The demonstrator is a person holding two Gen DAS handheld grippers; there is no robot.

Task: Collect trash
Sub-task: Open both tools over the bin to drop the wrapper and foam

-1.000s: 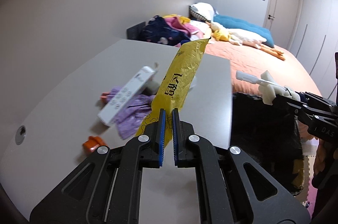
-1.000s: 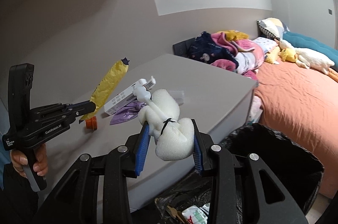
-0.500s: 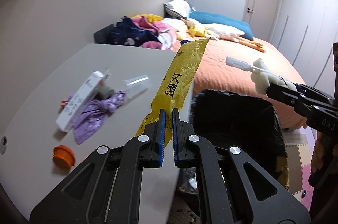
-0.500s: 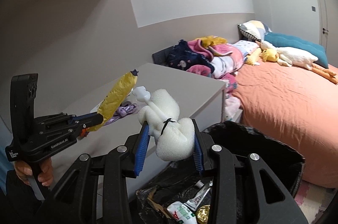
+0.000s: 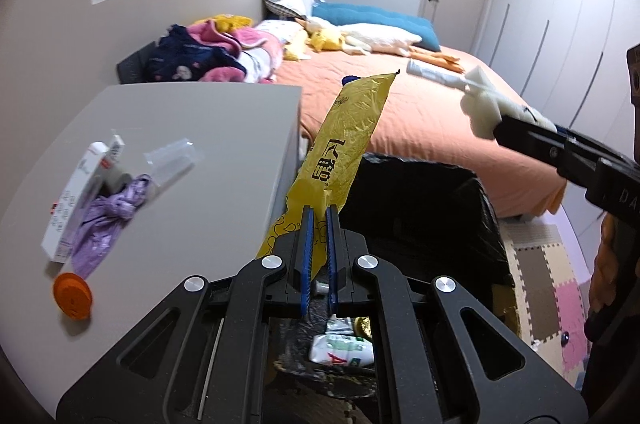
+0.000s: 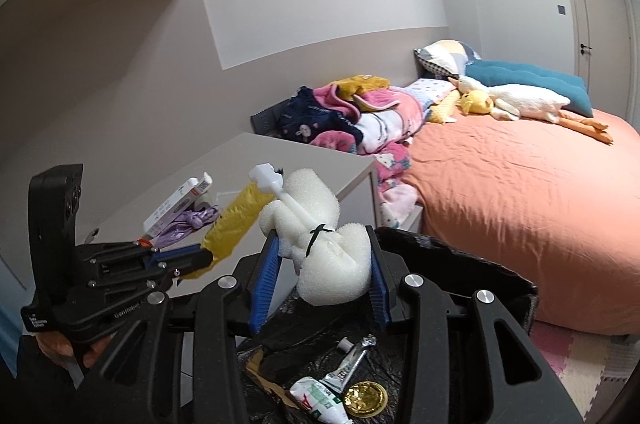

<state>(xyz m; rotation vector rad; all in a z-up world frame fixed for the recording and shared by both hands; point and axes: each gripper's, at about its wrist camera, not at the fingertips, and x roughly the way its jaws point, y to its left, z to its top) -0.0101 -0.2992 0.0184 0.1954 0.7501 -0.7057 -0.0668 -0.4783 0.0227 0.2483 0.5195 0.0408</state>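
My left gripper (image 5: 318, 220) is clamped on the lower end of the yellow wrapper (image 5: 345, 140), which stands up through the centre of the left view; I hold it by its tail so it hangs free to fall. My right gripper (image 6: 322, 264) is squeezed on the white foam piece (image 6: 334, 264), its plastic stick (image 6: 280, 190) poking up and away from the pads. Both loads sit above the black-lined bin (image 5: 424, 200), low centre in each view, where a tube (image 6: 352, 360), a crumpled pack (image 6: 316, 398) and a gold lid (image 6: 366, 398) already lie. Left on the grey table (image 5: 224, 152), at the left of the frame: the white box (image 5: 74, 204), purple bag (image 5: 108, 220) and orange cap (image 5: 73, 296).

Against a second ago, both grippers have swung from over the table to over the bin's mouth, grips unchanged. I judge release comes next.
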